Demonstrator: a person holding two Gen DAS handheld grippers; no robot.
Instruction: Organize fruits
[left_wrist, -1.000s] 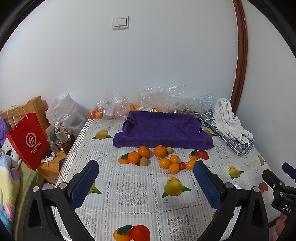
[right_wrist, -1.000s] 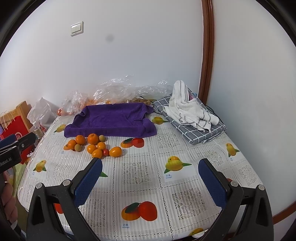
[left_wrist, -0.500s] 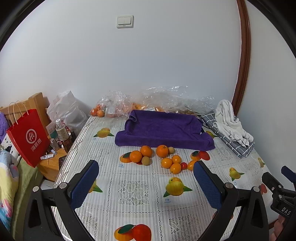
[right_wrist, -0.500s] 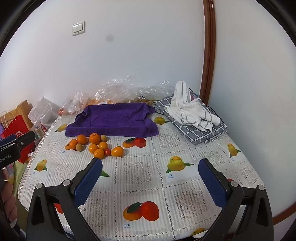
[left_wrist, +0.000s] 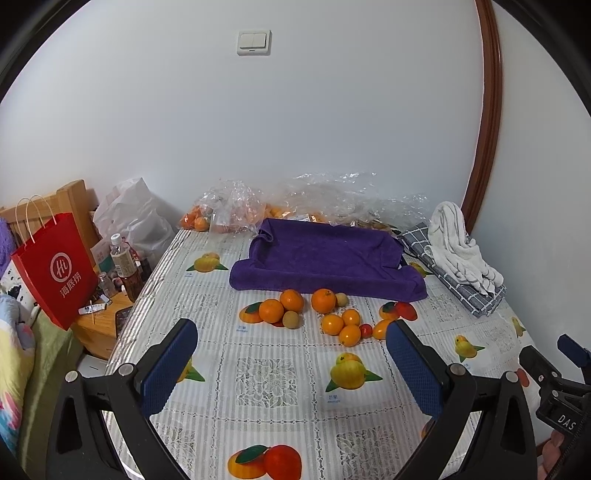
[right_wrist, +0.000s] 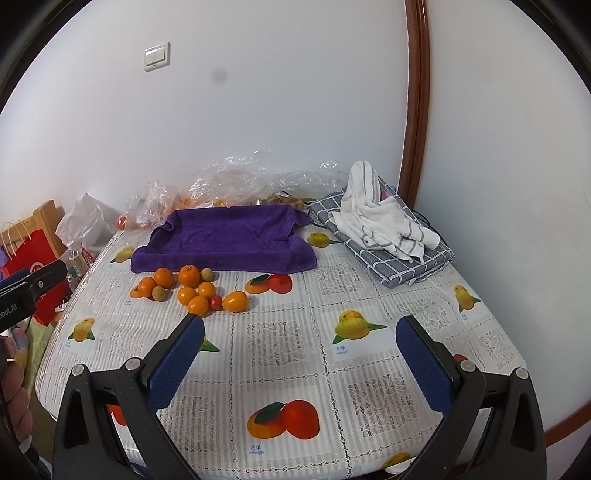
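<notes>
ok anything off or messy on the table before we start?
Loose fruit sits scattered on the tablecloth in front of the purple towel-lined tray, which holds none. A white towel lies crumpled on the folded grey cloth. Nothing looks spilled or damaged.

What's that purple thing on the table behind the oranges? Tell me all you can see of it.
The purple towel looks like soft, plush cloth draped over something tray-shaped: its edges stand up as padded rims around a sunken middle, which holds nothing. It lies flat on the patterned tablecloth, toward the wall. Crinkled clear plastic bags sit right behind it, a grey checked cloth lies beside it, and the loose oranges rest just in front of its near rim. What is underneath is hidden.
</notes>
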